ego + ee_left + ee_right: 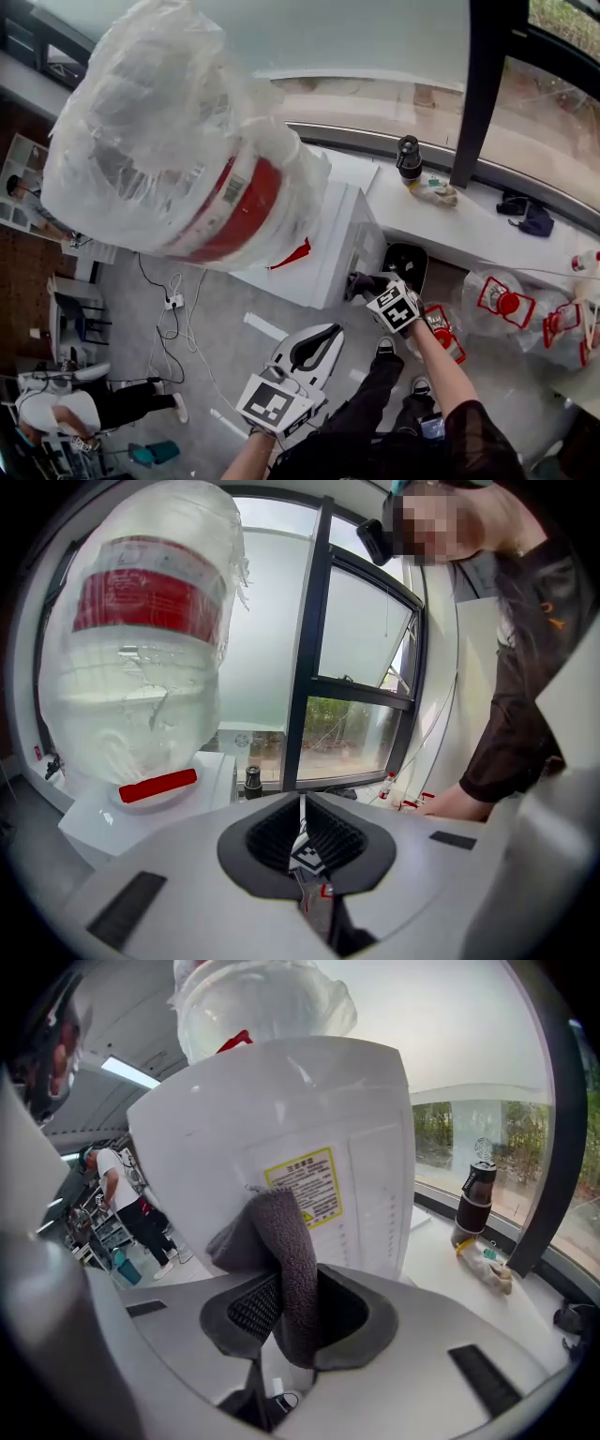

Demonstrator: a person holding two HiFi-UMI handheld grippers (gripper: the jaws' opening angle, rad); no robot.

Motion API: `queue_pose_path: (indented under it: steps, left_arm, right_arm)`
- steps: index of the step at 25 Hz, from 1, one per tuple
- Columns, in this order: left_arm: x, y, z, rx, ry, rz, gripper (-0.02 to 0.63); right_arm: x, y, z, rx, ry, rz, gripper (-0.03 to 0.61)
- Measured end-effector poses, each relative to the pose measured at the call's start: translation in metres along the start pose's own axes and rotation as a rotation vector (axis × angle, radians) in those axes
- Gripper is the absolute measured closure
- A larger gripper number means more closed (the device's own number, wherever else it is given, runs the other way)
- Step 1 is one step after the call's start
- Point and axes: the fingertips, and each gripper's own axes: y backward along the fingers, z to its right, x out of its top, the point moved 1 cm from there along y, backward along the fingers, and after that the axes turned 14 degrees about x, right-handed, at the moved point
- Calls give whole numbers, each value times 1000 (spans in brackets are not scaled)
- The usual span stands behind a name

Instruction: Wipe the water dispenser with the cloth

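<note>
Right tongs: the right gripper (pixel 286 1321) is clamping its two jaws on a dark grey cloth (pixel 281 1241), with only the thickness of the fabric keeping them apart.
Cloth: it is standing up out of the jaws in a folded bunch, its top flopping over to one side.
Cloth against the machine: the bunch is sitting right in front of the white side panel of the water dispenser (pixel 309 1119), just below and beside the yellow label (pixel 305 1185); whether it is actually pressing on the panel I cannot tell.
Left tongs: the left gripper (pixel 301 822) is holding its jaws together with nothing between them, and it is hanging low, well apart from the dispenser.
Dispenser: it is standing by the window, carrying a big plastic-wrapped bottle (pixel 169 141) with a red band on top.
Nearby: a dark flask (pixel 473 1199) is standing on the sill beside the machine.
</note>
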Motion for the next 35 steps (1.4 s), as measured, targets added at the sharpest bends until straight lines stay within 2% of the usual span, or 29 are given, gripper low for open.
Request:
queue_pose_path:
  steps: [6,10,13,20,23,27,35]
  left_arm:
    - [-5,-11,-1,-12,1,-21,594]
    - [-8,-20,-1,-29,-26,-52,594]
    - [-4,-27,2,-50,-28,-30,594]
    - [-6,-33,-8,-62,-41,-24,594]
    - [-9,-34,-10,-55,-46,-23,594]
    - [-19,-35,-6,-59,-50,-32,594]
    - [-44,-53,15,-69,-30,-49,594]
  right_arm:
    - [25,5,62,-99,-26,45,476]
    - [53,15,106,-176,-34,99,476]
    - [68,23,134,-223,-49,117,476]
    - [80,39,168,-302,-65,156,476]
    - [60,45,161,-297,-66,151,476]
    - [10,41,133,-248,-74,109,477]
    - [-101,-2,50,-58,-107,-7,477]
